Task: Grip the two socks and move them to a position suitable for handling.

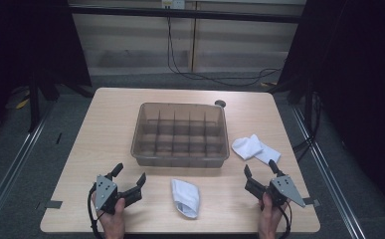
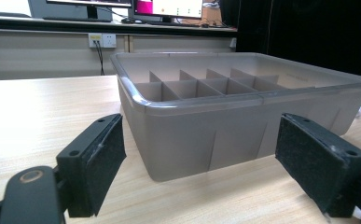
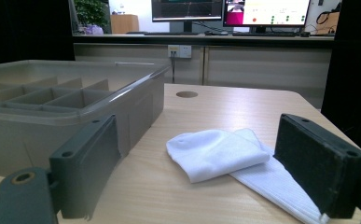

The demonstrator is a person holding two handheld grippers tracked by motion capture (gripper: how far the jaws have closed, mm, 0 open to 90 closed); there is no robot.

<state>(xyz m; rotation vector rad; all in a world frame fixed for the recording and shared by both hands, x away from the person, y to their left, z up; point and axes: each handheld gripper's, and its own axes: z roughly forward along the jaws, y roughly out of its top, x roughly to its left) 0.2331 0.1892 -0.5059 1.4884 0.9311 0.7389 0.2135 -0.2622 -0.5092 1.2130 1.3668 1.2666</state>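
Your left gripper has a white sock lying flat just off to its right, folded up, open cuff end toward you. Your right gripper has two more white socks right ahead of its wide-open jaws, one folded over the ribbed one, touching, flat on the wood.

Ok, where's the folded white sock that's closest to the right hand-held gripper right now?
In the high view the folded white sock lies on the table's right side, beside the divided bin and just ahead of the right hand-held gripper.
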